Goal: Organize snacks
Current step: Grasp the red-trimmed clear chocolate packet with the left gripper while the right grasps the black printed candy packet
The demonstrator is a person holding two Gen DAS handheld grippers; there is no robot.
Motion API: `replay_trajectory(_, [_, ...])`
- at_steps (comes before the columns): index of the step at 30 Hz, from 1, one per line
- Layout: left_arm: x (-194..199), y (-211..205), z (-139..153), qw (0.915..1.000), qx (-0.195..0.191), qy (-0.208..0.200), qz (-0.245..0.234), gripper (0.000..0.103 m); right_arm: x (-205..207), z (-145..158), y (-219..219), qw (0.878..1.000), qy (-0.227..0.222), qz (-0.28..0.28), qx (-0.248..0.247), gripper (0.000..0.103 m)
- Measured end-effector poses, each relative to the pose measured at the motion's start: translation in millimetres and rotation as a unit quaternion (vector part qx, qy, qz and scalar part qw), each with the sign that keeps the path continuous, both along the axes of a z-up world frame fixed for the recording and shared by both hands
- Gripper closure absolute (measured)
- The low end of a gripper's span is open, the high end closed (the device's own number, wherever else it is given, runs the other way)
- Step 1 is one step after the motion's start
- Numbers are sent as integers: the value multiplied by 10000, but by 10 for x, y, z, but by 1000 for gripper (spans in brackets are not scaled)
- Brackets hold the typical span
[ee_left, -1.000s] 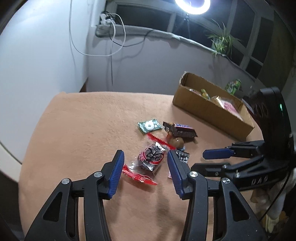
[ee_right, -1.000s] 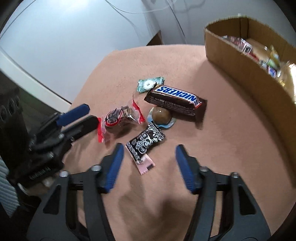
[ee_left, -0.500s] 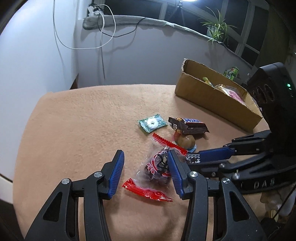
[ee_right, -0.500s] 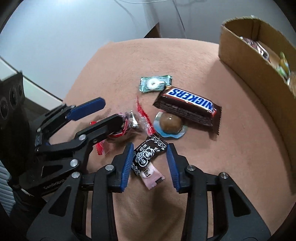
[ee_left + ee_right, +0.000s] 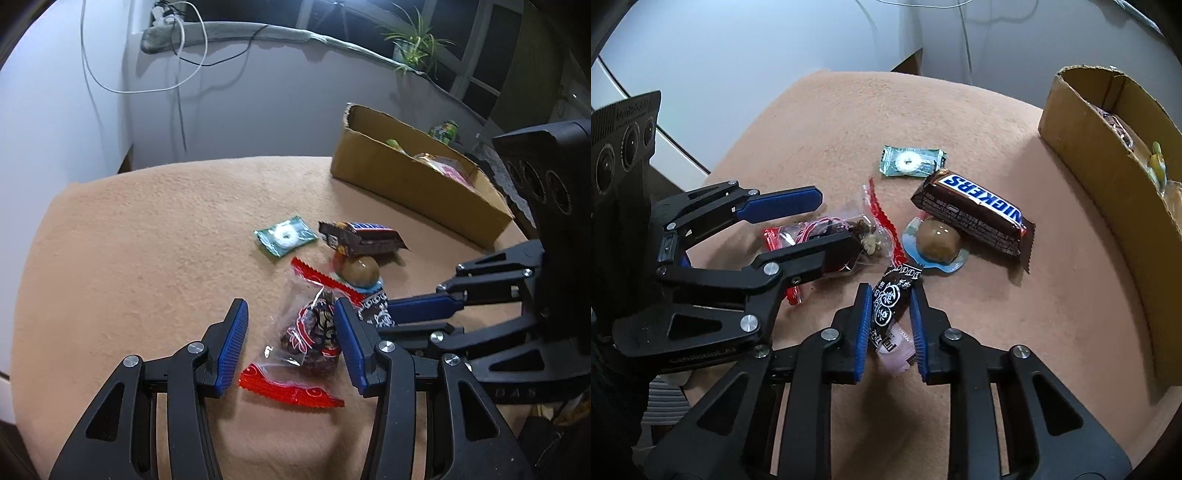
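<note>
My left gripper (image 5: 288, 343) is open, its fingers either side of a clear red-edged snack bag (image 5: 310, 332), which also shows in the right wrist view (image 5: 849, 236). My right gripper (image 5: 888, 317) is closed down on a black candy packet (image 5: 890, 302) that lies on the tan cloth; the pads touch its sides. A Snickers bar (image 5: 975, 214), a round brown candy (image 5: 938, 243) and a green mint packet (image 5: 910, 162) lie just beyond.
A cardboard box (image 5: 1108, 158) holding several snacks stands at the right; it also shows in the left wrist view (image 5: 417, 184). A pink wrapper (image 5: 897, 350) lies under the black packet. The table's cloth edge (image 5: 746, 147) drops off at the left.
My right gripper closed from wide open onto the black candy packet. My left gripper moved forward so its open fingers now straddle the red-edged bag.
</note>
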State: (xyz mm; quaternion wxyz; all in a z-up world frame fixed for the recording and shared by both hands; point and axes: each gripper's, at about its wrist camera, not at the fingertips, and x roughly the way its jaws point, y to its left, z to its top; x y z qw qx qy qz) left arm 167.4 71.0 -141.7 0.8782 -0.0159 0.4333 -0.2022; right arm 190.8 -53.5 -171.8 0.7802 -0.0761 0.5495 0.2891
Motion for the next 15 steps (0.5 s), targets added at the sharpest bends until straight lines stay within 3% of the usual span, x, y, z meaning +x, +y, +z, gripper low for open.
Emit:
replay_trajectory(8, [-25, -98, -24, 9998, 60, 46, -191, 54, 72, -1, -180, 9994, 128, -213, 223, 88])
replay_trajectory(10, [-44, -163, -74, 9994, 104, 149, -298, 58, 67, 11, -238, 9992, 113, -278, 263, 89])
replay_trajectory(12, [-89, -236, -107, 9989, 386, 3, -260, 68, 66, 23, -271, 9989, 117, -327, 329, 90])
replay_trajectory(15, [-89, -219, -84, 9995, 316, -27, -73, 70, 64, 44, -309, 9983, 105, -372, 429, 91])
